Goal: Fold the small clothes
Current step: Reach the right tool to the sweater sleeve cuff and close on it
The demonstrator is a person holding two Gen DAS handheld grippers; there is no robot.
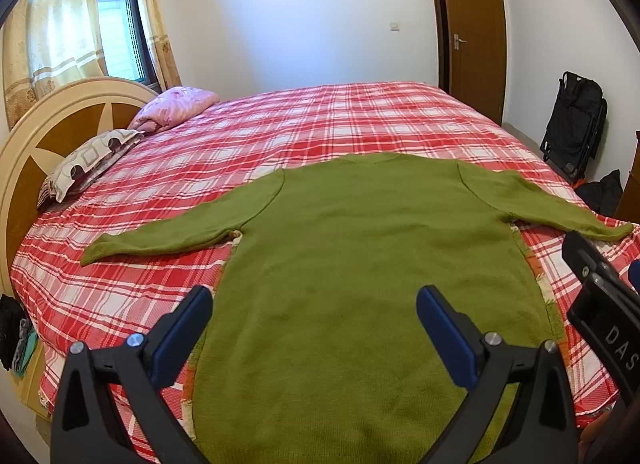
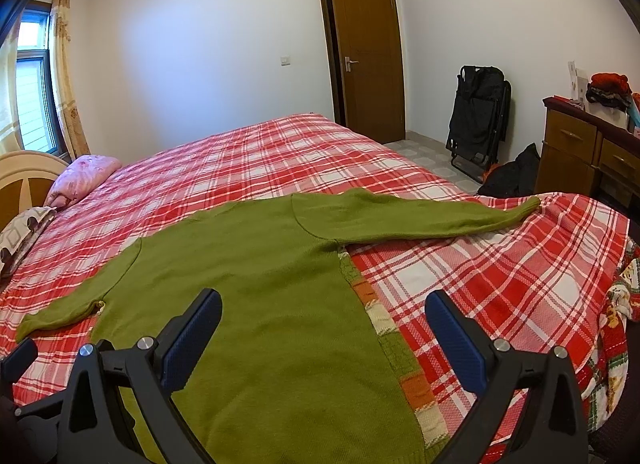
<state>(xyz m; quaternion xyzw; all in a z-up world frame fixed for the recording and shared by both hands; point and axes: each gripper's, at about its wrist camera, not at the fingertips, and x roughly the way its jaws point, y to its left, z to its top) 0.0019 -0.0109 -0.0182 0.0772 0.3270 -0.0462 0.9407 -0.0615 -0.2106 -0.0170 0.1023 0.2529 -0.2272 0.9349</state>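
A green knit sweater lies flat and spread out on the red plaid bed, both sleeves stretched sideways. It also shows in the right wrist view. My left gripper is open and empty, hovering above the sweater's lower body. My right gripper is open and empty, above the sweater's right side edge, where a patterned knit strip shows. The right gripper's body shows at the right edge of the left wrist view.
Pillows and a pink folded quilt lie by the headboard at left. A wooden door, a black folded chair, a black bag and a dresser stand to the right.
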